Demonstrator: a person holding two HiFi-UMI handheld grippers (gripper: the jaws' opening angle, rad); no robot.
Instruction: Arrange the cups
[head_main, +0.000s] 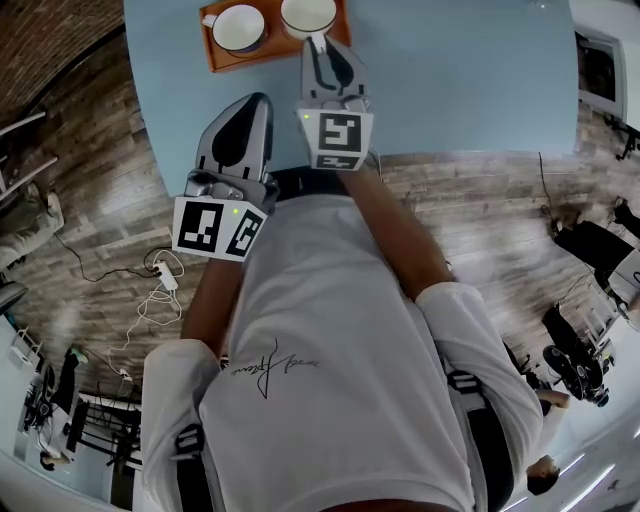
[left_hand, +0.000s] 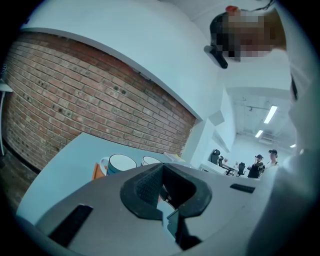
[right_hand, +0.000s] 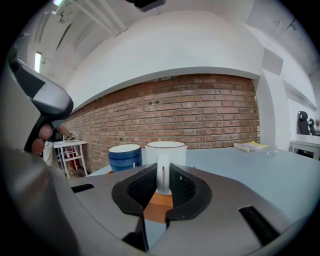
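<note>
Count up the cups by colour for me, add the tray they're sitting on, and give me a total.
blue cup: 1
white cup: 1
orange tray: 1
total: 3

A blue cup (head_main: 238, 27) and a white cup (head_main: 308, 14) stand upright, side by side, on an orange tray (head_main: 218, 58).
</note>
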